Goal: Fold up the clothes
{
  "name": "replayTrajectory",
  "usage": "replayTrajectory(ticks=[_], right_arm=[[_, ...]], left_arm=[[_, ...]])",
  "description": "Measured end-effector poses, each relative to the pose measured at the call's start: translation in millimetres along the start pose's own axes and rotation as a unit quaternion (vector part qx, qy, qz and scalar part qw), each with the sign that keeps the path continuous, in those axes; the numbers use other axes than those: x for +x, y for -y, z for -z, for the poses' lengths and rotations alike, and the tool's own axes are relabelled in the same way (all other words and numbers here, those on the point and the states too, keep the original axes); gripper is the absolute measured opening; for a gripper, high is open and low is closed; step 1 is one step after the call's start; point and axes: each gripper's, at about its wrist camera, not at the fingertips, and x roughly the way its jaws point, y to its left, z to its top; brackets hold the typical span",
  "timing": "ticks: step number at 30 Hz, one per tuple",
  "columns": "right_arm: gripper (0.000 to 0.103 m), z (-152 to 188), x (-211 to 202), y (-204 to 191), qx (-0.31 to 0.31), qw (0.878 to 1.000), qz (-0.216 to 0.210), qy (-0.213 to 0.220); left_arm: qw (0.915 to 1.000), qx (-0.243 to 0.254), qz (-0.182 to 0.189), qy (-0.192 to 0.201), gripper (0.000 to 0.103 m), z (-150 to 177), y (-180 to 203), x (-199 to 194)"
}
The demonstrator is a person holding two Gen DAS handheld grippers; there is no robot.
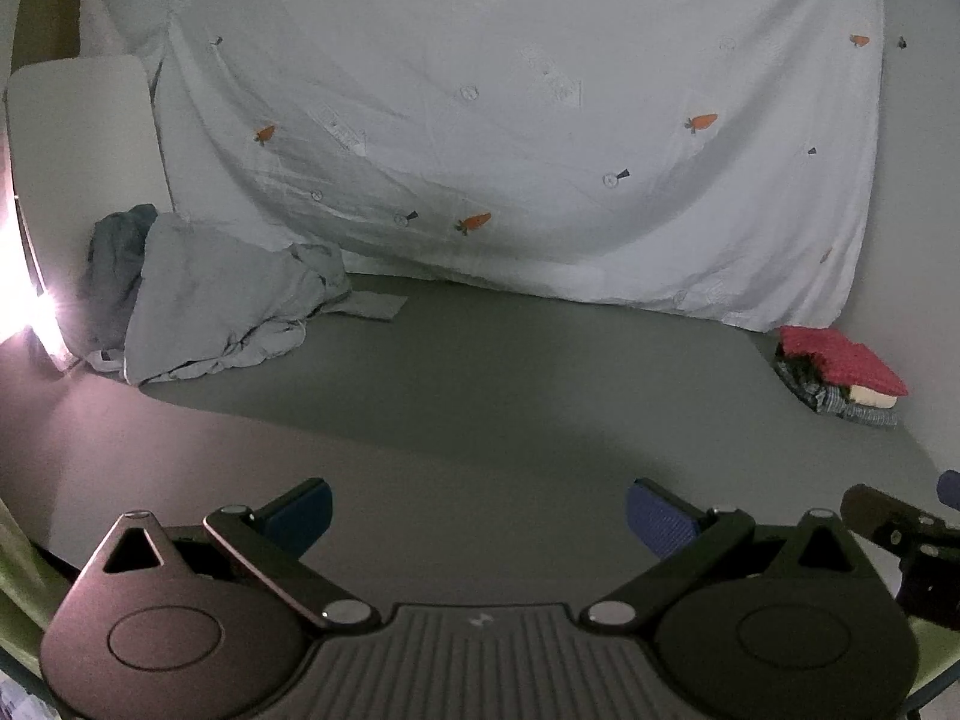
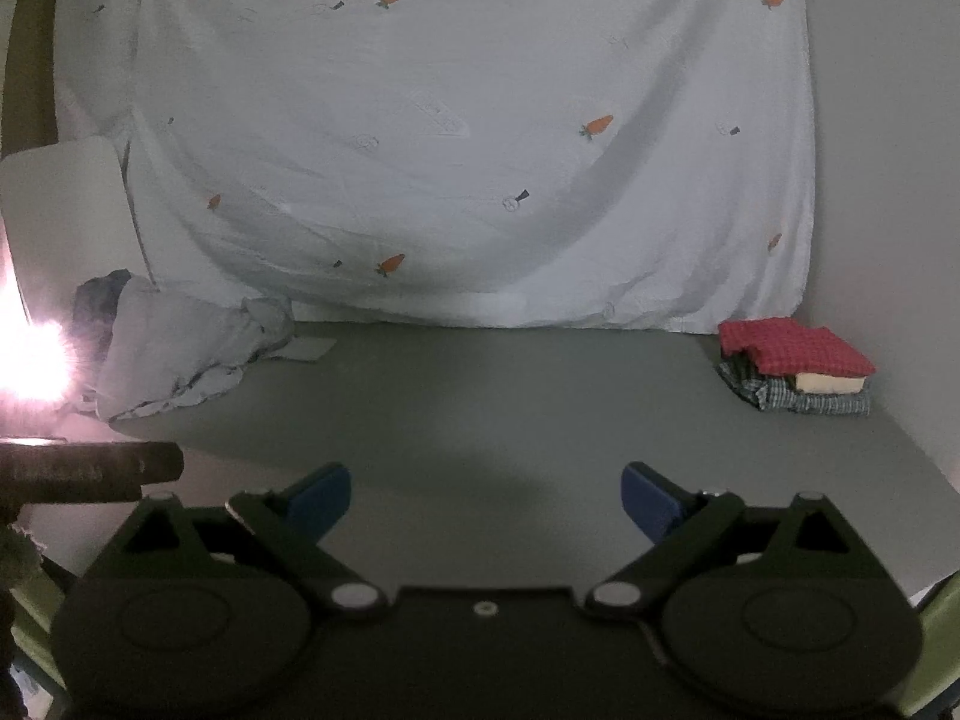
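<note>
Both claws hovered low over the near edge of the grey bench, each with its blue pads spread wide and nothing between them. The left claw and the right claw pointed the same way, toward the far side where a pale sheet printed with carrots hung as a backdrop.

The unfolded clothes lay at the far left: a crumpled pale grey-blue garment heaped against the backdrop's foot, with a darker teal piece bunched behind it on its left. The heap's long axis ran roughly from the far left corner toward the middle of the bench, its loose edge trailing toward the near side. From either claw it sat ahead and well off to the left, apart from both.

At the far right stood a small stack of folded clothes, a red checked piece on top, a cream one beneath and a dark plaid at the bottom. It lay well apart from the heap, with bare bench between them.

The left claw looked the nearer of the two to the heap, since the pile appeared larger and less far off to the side in its view; the right claw's view placed the heap further left and the folded stack closer. My judgement was that the coming reach would go forward and leftward, the left claw leading toward the heap's near loose edge.
</note>
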Motion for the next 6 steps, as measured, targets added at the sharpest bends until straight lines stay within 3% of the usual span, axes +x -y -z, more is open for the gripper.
replayTrajectory(ticks=[6], right_arm=[[0.098,1.6,-5.2,-3.3,0.0,1.0,0.001,0.006]], left_arm=[[1.0,0.006,0.003,0.006,0.103,-0.9,-1.0,-1.6]])
